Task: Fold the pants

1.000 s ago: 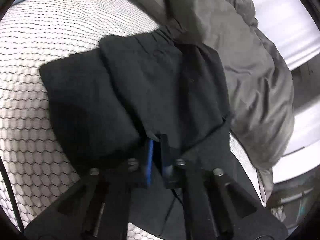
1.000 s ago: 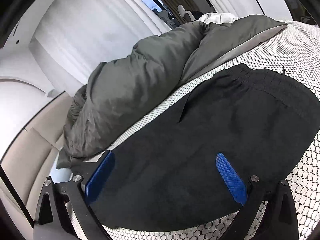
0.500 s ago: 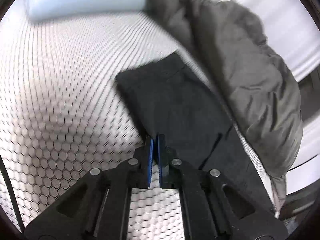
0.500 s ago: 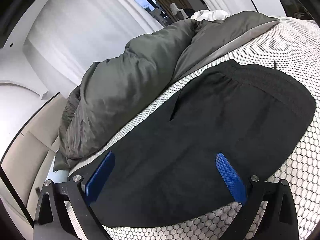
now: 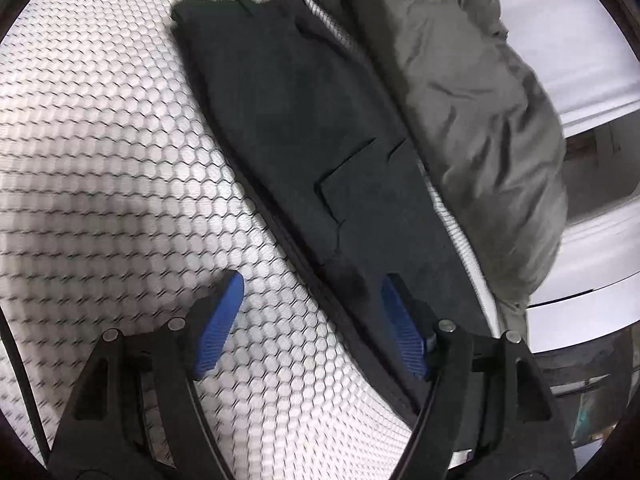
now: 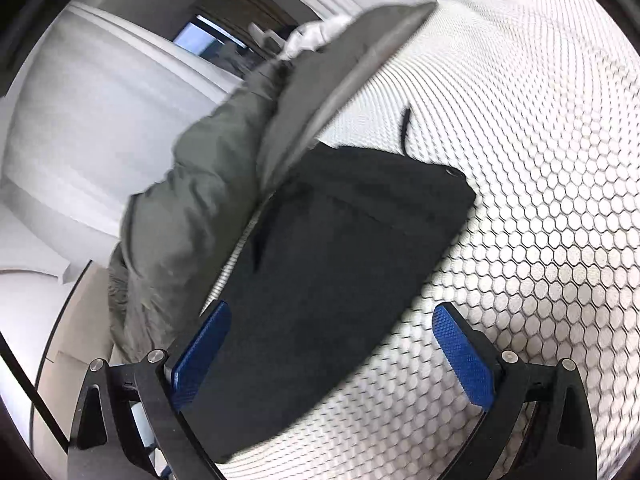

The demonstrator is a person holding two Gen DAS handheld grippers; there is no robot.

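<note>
The black pants (image 5: 304, 120) lie flat on the white honeycomb bed cover (image 5: 100, 128), folded into a long strip running from the far middle toward the near right. My left gripper (image 5: 312, 320) hovers over the strip's near edge with its jaws opening; the blue pads (image 5: 218, 322) press on nothing. In the right wrist view the same black pants (image 6: 332, 280) stretch away from the camera. My right gripper (image 6: 330, 352) is open just above their near end, and neither of its blue pads (image 6: 464, 356) touches the cloth.
A rumpled grey duvet (image 5: 472, 92) lies along the far side of the pants, touching their edge; the grey duvet (image 6: 208, 184) also fills the left of the right wrist view. White wall panels (image 6: 80, 120) stand behind it. The bed cover (image 6: 540, 200) spreads to the right.
My left gripper, shut on the pants' cloth before, has opened and let it go; the pants now lie flat in a strip. The right gripper has rolled and shifted, still open.
</note>
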